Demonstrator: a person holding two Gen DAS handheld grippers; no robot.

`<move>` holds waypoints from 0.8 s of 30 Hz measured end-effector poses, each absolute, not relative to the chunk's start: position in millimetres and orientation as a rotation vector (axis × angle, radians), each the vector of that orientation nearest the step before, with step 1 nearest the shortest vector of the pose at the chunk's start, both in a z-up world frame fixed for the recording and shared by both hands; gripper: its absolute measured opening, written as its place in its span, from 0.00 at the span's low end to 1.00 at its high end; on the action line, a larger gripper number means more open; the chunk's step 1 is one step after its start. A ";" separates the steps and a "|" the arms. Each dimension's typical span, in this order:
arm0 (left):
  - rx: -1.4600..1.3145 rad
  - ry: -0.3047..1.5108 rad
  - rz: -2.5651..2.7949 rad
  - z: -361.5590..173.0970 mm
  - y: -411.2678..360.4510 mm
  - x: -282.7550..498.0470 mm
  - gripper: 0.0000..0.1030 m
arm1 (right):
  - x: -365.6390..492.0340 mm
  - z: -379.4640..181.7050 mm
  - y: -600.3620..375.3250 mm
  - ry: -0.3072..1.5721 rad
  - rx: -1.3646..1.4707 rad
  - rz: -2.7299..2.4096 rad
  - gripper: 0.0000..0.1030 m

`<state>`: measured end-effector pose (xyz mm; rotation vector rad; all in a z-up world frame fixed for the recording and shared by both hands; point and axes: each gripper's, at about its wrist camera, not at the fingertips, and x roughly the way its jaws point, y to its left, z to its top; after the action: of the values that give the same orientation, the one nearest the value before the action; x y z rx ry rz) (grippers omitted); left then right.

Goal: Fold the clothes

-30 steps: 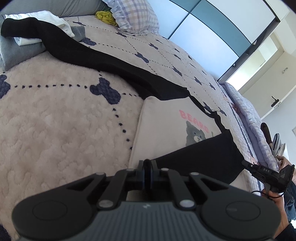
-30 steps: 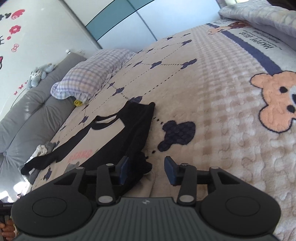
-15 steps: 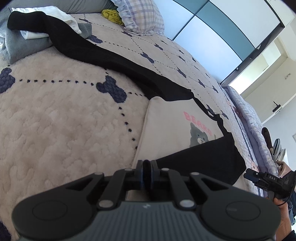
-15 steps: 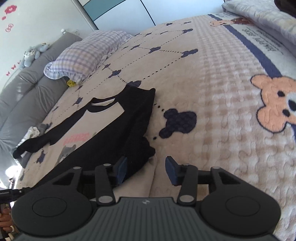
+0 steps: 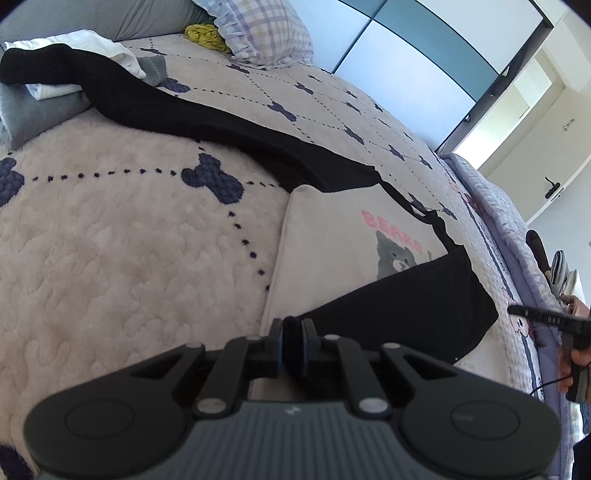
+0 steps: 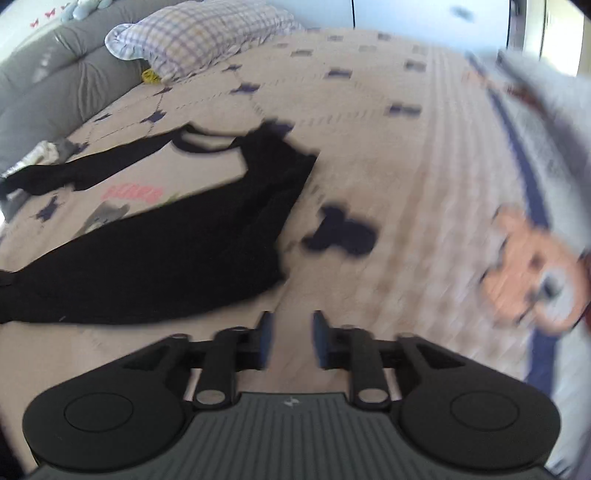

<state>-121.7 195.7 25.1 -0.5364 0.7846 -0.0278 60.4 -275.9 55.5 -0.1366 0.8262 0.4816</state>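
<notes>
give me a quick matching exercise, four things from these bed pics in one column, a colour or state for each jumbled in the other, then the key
1. left gripper
2. right gripper
3. pillow
4. folded sleeve

A. checked, near the headboard
B. open, nothing between its jaws
C. black, laid across the cream shirt front
D. pinching black fabric

Pairs: 1-D, 2-B, 3-A, 4-C

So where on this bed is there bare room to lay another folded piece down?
The bedspread is bare left of the cream and black shirt, below its stretched black sleeve. There is more free room right of the shirt, toward the orange bear print. The headboard end is crowded: clothes pile, checked pillow, yellow item.
</notes>
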 end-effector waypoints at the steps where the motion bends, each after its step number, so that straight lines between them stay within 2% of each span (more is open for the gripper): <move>1: -0.534 0.779 -0.025 28.2 196.4 -123.1 0.14 | 72.6 64.0 -273.0 0.775 -0.108 0.491 0.47; 4: -0.517 0.755 -0.011 39.9 199.0 -128.6 0.21 | 117.4 76.9 -252.3 0.708 -0.024 0.568 0.47; 7: -0.475 0.722 -0.002 53.6 200.2 -135.4 0.31 | 162.5 66.5 -208.0 0.737 -0.123 0.549 0.47; 15: -0.401 0.724 -0.203 54.2 167.0 -127.8 0.33 | 217.9 42.2 -150.1 0.798 -0.166 0.587 0.46; 18: -0.416 0.772 -0.233 37.5 159.8 -120.6 0.33 | 216.1 29.1 -126.2 0.833 -0.307 0.583 0.15; 19: -0.410 0.795 -0.226 30.6 157.9 -118.2 0.33 | 214.2 29.7 -122.6 0.806 -0.344 0.569 0.09; 24: -0.352 0.804 -0.226 24.9 151.2 -119.3 0.32 | 223.3 42.2 -124.3 0.740 -0.352 0.495 0.07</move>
<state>-119.3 151.2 24.9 -0.3517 0.8035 -0.2259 223.3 -124.3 42.2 -0.3521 0.7397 0.4955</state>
